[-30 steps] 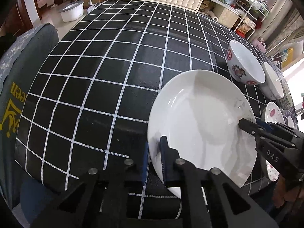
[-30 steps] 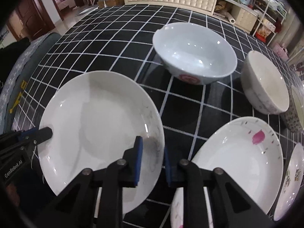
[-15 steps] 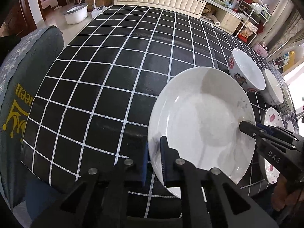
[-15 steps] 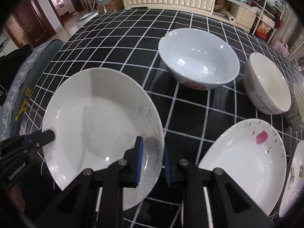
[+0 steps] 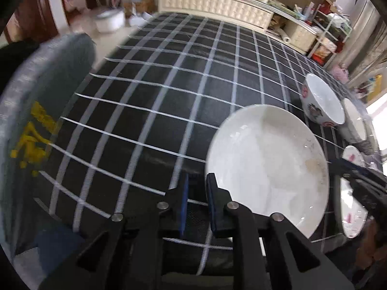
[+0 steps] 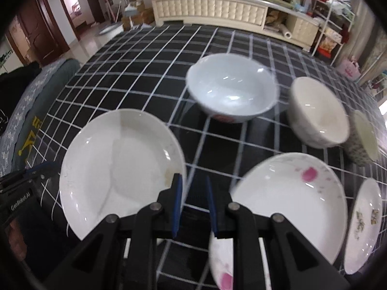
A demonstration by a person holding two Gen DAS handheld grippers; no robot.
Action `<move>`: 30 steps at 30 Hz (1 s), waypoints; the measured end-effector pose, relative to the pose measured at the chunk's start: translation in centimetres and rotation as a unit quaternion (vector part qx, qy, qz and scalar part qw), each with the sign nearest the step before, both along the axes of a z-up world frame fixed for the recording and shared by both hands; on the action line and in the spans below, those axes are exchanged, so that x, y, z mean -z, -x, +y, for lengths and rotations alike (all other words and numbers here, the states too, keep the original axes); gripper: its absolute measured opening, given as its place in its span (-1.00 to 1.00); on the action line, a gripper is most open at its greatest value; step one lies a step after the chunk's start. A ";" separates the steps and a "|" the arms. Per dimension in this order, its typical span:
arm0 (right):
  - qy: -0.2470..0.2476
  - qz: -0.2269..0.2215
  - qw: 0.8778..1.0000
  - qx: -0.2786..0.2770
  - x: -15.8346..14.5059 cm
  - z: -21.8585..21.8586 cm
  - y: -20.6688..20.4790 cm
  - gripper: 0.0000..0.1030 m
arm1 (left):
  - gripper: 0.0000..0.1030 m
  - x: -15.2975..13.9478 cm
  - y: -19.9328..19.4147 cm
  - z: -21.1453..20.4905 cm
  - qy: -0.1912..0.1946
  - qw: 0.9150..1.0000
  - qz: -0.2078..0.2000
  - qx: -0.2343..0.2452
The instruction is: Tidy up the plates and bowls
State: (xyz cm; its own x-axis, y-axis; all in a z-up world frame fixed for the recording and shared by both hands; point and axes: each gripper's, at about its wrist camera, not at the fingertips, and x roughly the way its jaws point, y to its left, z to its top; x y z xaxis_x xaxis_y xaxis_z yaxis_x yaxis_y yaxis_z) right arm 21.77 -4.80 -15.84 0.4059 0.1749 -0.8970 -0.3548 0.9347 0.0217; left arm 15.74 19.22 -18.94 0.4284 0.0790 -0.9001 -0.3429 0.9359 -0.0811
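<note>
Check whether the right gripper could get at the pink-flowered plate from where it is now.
Probably yes: the right gripper is open and empty, and the pink-flowered plate lies just beside its fingers with its near rim uncovered.

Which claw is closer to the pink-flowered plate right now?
The right claw. It sits between the plain white plate and the pink-flowered plate, right at the flowered plate's rim. The left claw is on the plain plate's far side.

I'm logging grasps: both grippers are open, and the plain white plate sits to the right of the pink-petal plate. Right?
Not quite. The right wrist view shows the plain white plate to the left of the pink-petal plate. Both grippers, left and right, are open.
</note>
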 end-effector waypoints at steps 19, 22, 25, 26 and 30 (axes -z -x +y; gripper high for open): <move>-0.019 -0.030 0.996 0.079 -3.5 -11.3 5.0 -0.48 | -0.25 -6.6 1.2 -12.3 -0.028 0.991 -0.066 0.111; -0.015 -0.035 0.995 0.090 -3.6 -13.0 5.5 -0.43 | -0.06 -6.5 0.8 -14.7 -0.007 0.988 -0.063 0.142; -0.015 -0.036 0.994 0.105 -3.4 -14.8 5.7 -0.20 | -0.06 -6.4 0.3 -16.6 0.002 0.985 -0.065 0.161; -0.015 -0.036 0.993 0.112 -3.4 -15.5 5.8 -0.15 | -0.06 -6.2 0.1 -17.3 0.005 0.984 -0.063 0.167; -0.017 -0.030 0.991 0.130 -2.9 -17.5 5.6 -0.09 | -0.06 -5.3 -0.9 -18.8 0.044 0.981 -0.054 0.182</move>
